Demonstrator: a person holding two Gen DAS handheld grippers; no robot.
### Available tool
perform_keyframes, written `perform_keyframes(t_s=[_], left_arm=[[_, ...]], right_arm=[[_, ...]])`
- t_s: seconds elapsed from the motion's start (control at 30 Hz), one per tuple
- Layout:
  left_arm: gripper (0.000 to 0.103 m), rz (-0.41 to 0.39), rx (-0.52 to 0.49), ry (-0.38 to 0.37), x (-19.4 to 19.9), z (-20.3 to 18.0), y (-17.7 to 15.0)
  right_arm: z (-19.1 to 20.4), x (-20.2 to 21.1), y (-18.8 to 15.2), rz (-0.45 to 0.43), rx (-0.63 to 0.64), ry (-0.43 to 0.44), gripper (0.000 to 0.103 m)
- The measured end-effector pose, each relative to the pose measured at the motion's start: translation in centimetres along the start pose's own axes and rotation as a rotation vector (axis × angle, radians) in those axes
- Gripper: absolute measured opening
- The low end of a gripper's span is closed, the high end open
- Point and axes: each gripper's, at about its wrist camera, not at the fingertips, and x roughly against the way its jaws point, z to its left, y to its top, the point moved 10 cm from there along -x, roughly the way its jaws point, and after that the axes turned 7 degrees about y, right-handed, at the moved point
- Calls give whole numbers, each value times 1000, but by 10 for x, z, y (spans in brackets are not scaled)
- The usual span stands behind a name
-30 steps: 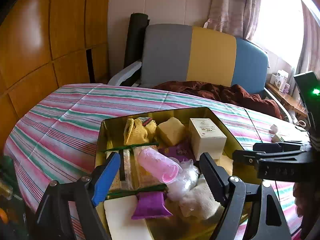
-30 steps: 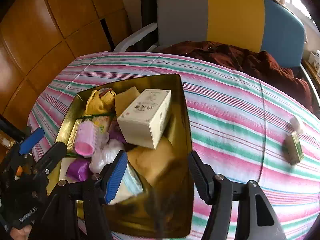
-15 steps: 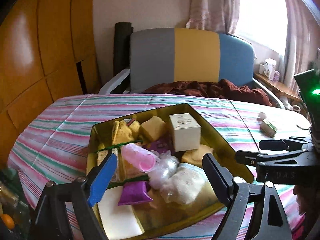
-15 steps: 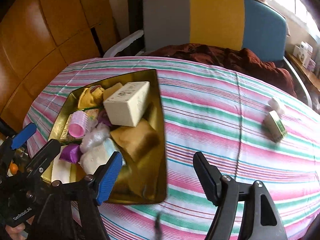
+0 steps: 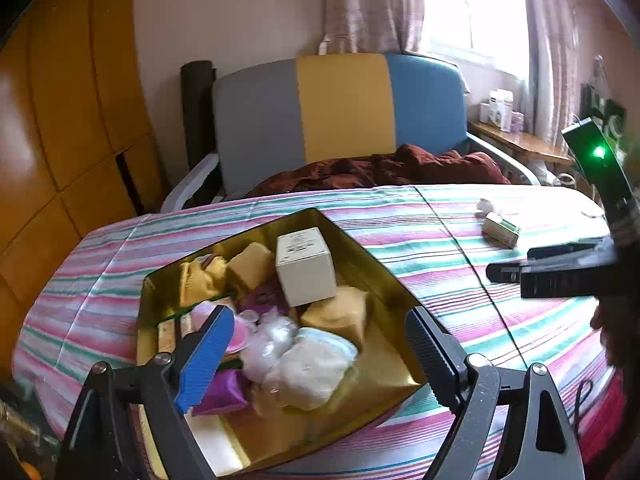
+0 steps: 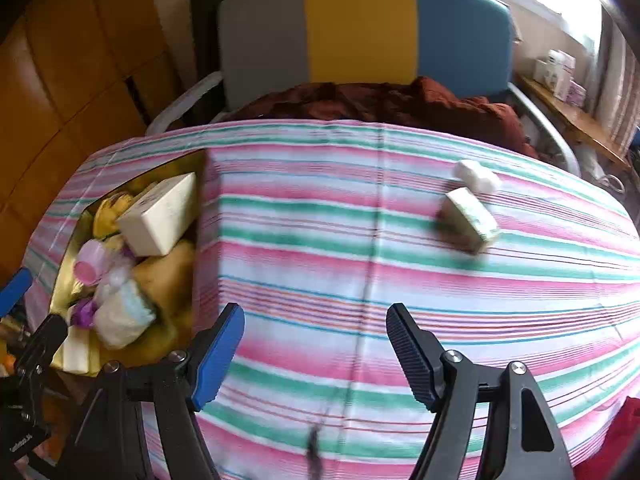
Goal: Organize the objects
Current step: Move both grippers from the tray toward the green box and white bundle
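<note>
A gold tin tray (image 5: 372, 256) on the striped tablecloth holds a white box (image 5: 306, 266), yellow blocks, a pink cup (image 5: 236, 330), purple packets and white bundles. It also shows at the left of the right wrist view (image 6: 200, 208). A small green-and-white box (image 6: 470, 220) and a white wad (image 6: 476, 174) lie on the cloth at the far right. My left gripper (image 5: 316, 356) is open and empty above the tray's near end. My right gripper (image 6: 316, 350) is open and empty over bare cloth, right of the tray.
A grey, yellow and blue chair (image 5: 340, 108) with a dark red cloth (image 5: 380, 168) stands behind the table. Wooden panels (image 5: 60, 120) line the left wall. A side shelf with small boxes (image 5: 500, 110) is at the right by the window.
Both grippers have pulled back and swung right. The right gripper moved off the tray to over the bare cloth. The small box and white wad now sit nearer its centre.
</note>
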Motion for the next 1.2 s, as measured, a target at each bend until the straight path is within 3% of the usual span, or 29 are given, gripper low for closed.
perform_keyframes(t_s=[0.43,0.77,1.03,1.2], left_arm=[[89,6,-107,-78,-11,-60,13],[89,41,-176,-137,-31,-108,19],[89,74,-260,-210,-61,-165,32],[89,129,-275,-291,-84,-204,41]], right_arm=[[-98,28,31,-58,-123,-118,75],[-192,20,40,-100,-290,-193,75],[-258,19,11,-135,-601,-156,75],[-267,23,5,-147,-679,-119,76]])
